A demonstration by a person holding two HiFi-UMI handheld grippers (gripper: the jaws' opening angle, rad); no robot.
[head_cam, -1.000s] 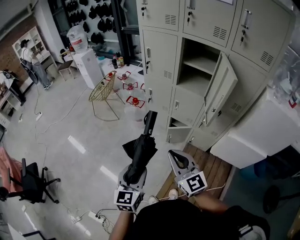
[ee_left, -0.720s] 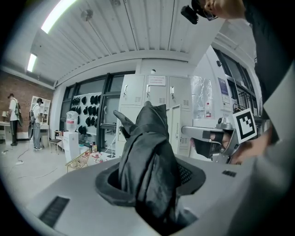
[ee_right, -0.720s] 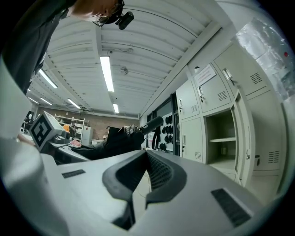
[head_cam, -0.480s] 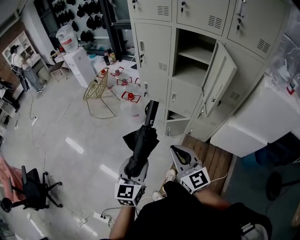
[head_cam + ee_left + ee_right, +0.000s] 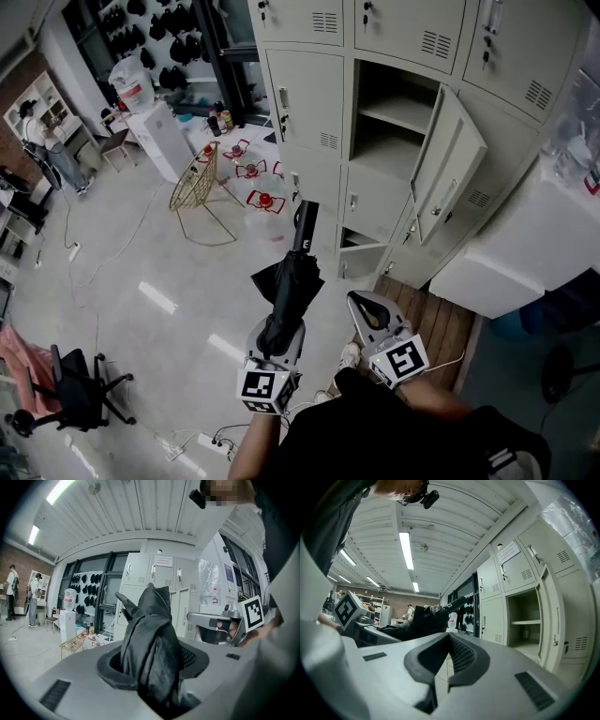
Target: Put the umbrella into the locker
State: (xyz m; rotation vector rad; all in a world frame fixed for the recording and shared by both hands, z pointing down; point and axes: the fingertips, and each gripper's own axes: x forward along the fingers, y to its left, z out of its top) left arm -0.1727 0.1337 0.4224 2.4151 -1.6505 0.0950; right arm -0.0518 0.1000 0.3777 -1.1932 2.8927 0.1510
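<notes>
A folded black umbrella points away from me toward the lockers, its handle at the far end. My left gripper is shut on the bunched canopy; in the left gripper view the black fabric fills the space between the jaws. My right gripper is level beside it on the right, shut with nothing in it, its pads meeting at the tips. The open locker compartment with one shelf lies ahead, its door swung out to the right. From the right gripper view the umbrella is at the left and the open compartment at the right.
A gold wire chair and red stands sit on the floor left of the lockers. A big white box and a wooden pallet are at the right. An office chair and cables lie at the lower left.
Both grippers have moved a little forward toward the lockers, the umbrella still in the left one. The open compartment sits nearer and more centred in the head view.
</notes>
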